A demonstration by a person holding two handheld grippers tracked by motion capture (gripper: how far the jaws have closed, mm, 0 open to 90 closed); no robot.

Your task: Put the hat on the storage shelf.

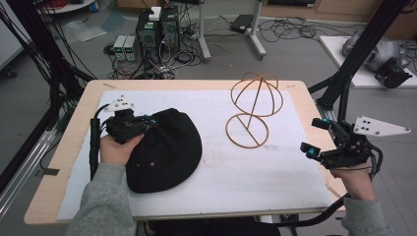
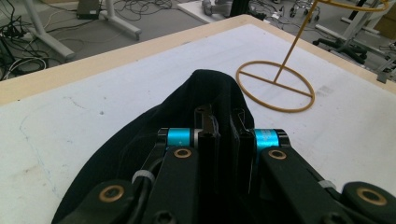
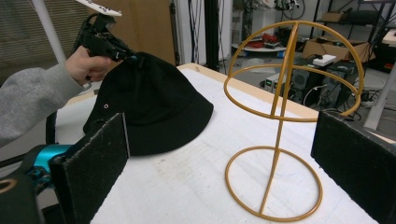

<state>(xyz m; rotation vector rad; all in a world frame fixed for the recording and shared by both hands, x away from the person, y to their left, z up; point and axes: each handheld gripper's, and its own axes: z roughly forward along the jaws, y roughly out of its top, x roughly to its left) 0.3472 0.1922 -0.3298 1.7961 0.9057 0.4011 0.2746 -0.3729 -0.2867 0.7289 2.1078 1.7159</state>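
A black bucket hat (image 1: 164, 152) lies on the left half of the white mat, its crown raised at the far side. My left gripper (image 1: 151, 122) is shut on the hat's fabric at its far left edge; in the left gripper view the jaws (image 2: 224, 126) pinch a fold of the hat (image 2: 201, 91). A yellow wire hat stand (image 1: 253, 110) rises upright right of centre, with a ring base and a dome frame. My right gripper (image 1: 311, 135) hovers open at the table's right edge. The right gripper view frames the stand (image 3: 285, 93) between its wide-apart jaws, the hat (image 3: 154, 112) farther left.
A white mat (image 1: 236, 172) covers most of the wooden table (image 1: 78, 118). Black frame posts (image 1: 359, 54) stand at both sides. Computers and tangled cables (image 1: 157, 34) sit on the floor beyond the far edge.
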